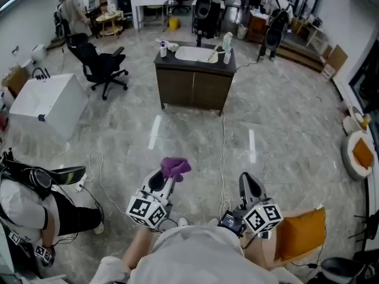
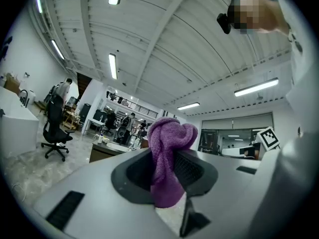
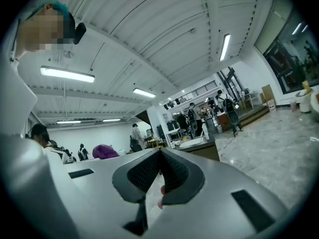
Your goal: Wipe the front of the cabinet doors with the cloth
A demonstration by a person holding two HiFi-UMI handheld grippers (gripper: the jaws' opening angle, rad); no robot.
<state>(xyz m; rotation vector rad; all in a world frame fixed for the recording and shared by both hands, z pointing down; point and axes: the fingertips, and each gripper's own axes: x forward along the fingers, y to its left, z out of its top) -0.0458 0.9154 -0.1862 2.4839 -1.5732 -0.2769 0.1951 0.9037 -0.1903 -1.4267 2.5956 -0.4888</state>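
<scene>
– Nearest the camera, at the lower edge of the head view, what do the 2 grippers carry?

– Left gripper (image 1: 164,181): jaws clamped on the purple cloth (image 1: 176,167), which bunches up above the jaw tips. The left gripper view shows the cloth (image 2: 169,151) pinched between the 2 pads, with 1 fold hanging below them. Right gripper (image 1: 249,183): jaws drawn together at the tips, with nothing gripped between them. Both grippers are held side by side in front of the person's torso.

– What lies beside the person?

– Orange cushion (image 1: 302,232): just to the right of the right gripper. Another person (image 1: 26,209): low at the left edge. Cables (image 1: 98,170): trailing over the marbled floor (image 1: 278,135).

– Where does the cabinet stand?

– Cabinet (image 1: 195,89): straight ahead across open floor, well apart from both grippers and from the cloth. Its 2 dark doors face the camera and are shut. White sink basin (image 1: 195,54): set into the top, with bottles (image 1: 163,49) near both ends.

– And farther out?

– Black office chair (image 1: 98,64) and white tub-like box (image 1: 44,102): left of the cabinet. Desks, equipment and several people line the far side of the room.
</scene>
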